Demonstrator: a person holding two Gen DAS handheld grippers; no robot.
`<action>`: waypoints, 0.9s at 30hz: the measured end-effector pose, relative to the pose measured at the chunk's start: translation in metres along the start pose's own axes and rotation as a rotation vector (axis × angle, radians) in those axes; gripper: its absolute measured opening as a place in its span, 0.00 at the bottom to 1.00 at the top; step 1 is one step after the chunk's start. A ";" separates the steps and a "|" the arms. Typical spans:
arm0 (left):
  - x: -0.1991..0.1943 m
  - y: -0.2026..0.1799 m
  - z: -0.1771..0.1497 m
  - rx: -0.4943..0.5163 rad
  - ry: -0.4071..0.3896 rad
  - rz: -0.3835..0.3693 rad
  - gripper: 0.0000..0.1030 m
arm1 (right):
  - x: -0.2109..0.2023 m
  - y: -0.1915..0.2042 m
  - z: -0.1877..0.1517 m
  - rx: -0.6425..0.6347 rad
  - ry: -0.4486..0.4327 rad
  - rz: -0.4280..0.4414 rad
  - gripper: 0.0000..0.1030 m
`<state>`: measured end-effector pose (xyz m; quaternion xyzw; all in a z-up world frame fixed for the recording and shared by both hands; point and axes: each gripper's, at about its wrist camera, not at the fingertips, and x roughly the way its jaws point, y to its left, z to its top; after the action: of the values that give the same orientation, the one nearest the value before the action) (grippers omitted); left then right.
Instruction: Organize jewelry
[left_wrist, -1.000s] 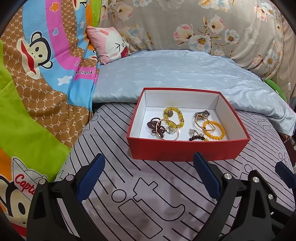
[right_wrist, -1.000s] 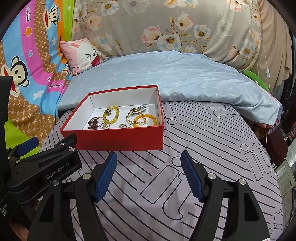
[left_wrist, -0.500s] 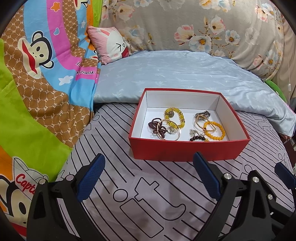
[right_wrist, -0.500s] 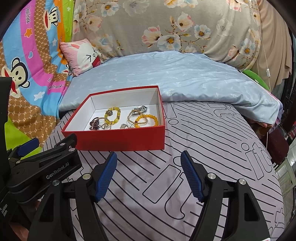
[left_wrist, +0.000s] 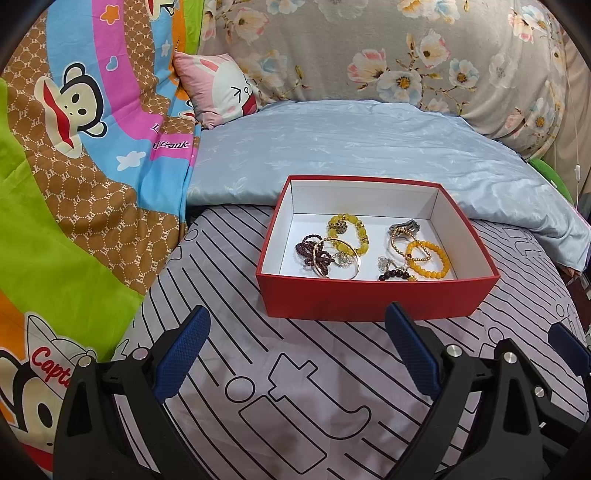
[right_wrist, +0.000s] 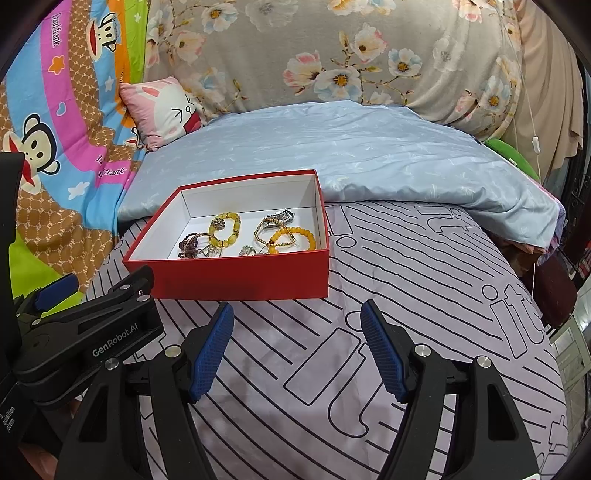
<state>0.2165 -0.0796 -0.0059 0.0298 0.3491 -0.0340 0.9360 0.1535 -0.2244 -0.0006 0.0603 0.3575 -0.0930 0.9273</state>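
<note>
Two hand-held grippers, both with jaws spread and nothing between the blue pads: left hand-held gripper (left_wrist: 297, 350), right hand-held gripper (right_wrist: 297, 349). We hold them low over the striped bed sheet (right_wrist: 424, 295), just short of the red box (left_wrist: 369, 295).

All the jewelry lies on the white floor of that box, in two loose clumps. Left clump: yellow bead bracelet (left_wrist: 349, 232), thin gold bangle (left_wrist: 336, 254), dark purple bead strand (left_wrist: 314, 254), which the bangle overlaps. Right clump: orange bead bracelet (left_wrist: 428, 260), gold chain (left_wrist: 400, 240) looped across it.

Our read: everything is light and small. The beaded bands are likely elastic and should roll under the pads; the chain is limp and will snag. The bangle is stiff and slick, so we pinch across its rim. The orange bracelet is best taken at its free outer arc.

In the way: the box's near wall, and the tangle itself. Blue quilt (left_wrist: 351, 147) and cartoon blanket (left_wrist: 74, 166) border the sheet, clear of the work.
</note>
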 end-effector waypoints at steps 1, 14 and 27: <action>0.000 0.000 0.000 -0.001 0.001 0.000 0.90 | 0.000 0.000 0.000 0.001 -0.001 0.000 0.68; -0.001 0.001 0.000 0.000 -0.002 0.001 0.90 | 0.000 -0.001 -0.001 0.002 -0.001 0.001 0.68; 0.000 0.001 0.000 -0.002 0.000 0.000 0.90 | 0.000 0.001 0.000 0.002 0.000 0.001 0.68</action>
<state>0.2164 -0.0782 -0.0056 0.0287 0.3489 -0.0339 0.9361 0.1536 -0.2236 -0.0005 0.0617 0.3574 -0.0928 0.9273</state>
